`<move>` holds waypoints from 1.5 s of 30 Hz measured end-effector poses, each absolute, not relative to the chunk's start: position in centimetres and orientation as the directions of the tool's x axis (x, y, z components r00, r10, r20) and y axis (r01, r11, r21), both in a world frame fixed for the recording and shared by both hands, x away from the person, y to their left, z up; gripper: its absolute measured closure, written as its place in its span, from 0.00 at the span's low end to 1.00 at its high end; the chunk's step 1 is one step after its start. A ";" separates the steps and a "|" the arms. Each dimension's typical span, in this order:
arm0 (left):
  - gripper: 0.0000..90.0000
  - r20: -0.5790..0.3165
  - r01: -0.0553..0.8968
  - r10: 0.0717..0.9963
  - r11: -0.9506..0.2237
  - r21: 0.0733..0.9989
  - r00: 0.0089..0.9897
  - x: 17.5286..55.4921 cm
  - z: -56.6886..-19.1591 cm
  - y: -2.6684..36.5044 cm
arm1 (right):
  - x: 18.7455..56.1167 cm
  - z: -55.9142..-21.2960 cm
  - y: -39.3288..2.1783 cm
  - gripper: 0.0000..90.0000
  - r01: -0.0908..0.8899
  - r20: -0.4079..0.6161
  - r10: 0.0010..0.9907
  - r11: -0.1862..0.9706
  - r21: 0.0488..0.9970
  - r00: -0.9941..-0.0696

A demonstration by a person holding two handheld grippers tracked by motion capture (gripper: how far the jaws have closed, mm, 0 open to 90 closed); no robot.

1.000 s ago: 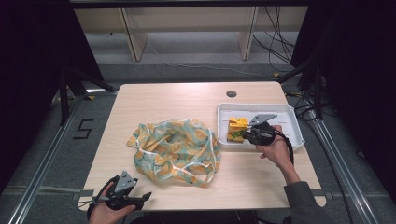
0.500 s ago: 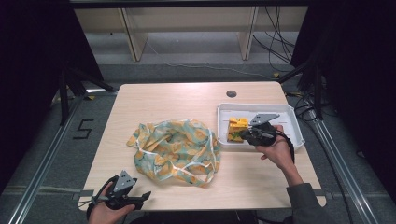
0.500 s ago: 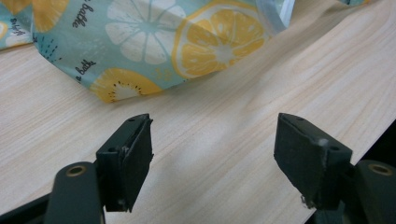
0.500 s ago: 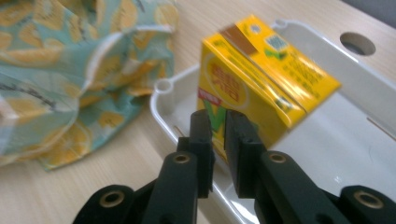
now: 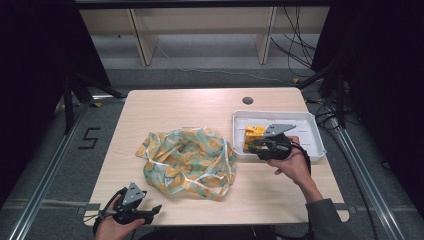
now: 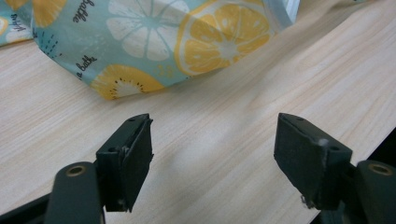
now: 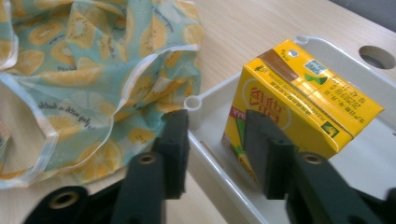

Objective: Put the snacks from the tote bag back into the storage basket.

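Standing upright in the white tray [image 5: 315,131], at its end nearest the fruit-print bag [image 5: 187,161], the yellow drink carton [image 7: 299,100] sits just beyond the right tongs [image 7: 215,151]. Their jaws have just been opening; nothing lies between them, one jaw against the carton's face. The left tongs [image 6: 212,161] gape empty over the bench [image 6: 224,126], near the bag.

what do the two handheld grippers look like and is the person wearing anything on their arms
Both are black. The left gripper and right gripper each carry a grey three-cornered plate on top and trail a black cable. Each has two blocky black jaws with flat pads, on arms with round brass-coloured pivot holes. The right forearm ends in a grey sleeve.
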State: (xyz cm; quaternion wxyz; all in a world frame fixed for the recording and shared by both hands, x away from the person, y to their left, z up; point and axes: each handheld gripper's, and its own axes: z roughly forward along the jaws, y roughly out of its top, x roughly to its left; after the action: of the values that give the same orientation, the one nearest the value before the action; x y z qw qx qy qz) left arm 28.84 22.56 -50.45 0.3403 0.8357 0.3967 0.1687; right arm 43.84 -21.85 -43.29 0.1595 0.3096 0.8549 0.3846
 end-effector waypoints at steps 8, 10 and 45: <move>0.31 0.028 0.534 0.766 -0.474 0.700 0.642 28.9 -50.3 22.6 | 43.1 -43.0 -22.0 0.49 0.427 0.000 0.700 0.435 0.793 -0.714; 0.31 0.023 0.538 0.772 -0.465 0.703 0.636 28.8 -50.3 22.5 | 42.9 -43.0 -22.1 0.49 0.429 0.010 0.704 0.421 0.799 -0.710; 0.30 0.013 0.545 0.768 -0.467 0.697 0.641 28.8 -50.3 22.5 | 39.1 -45.0 -20.5 0.35 0.429 0.018 0.678 0.445 0.786 -0.735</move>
State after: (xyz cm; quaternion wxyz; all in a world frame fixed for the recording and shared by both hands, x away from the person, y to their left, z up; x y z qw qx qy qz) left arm 28.76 22.49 -50.29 0.3379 0.8403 0.3905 0.1647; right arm 39.15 -20.52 -45.02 0.1514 0.3309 0.8364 0.4099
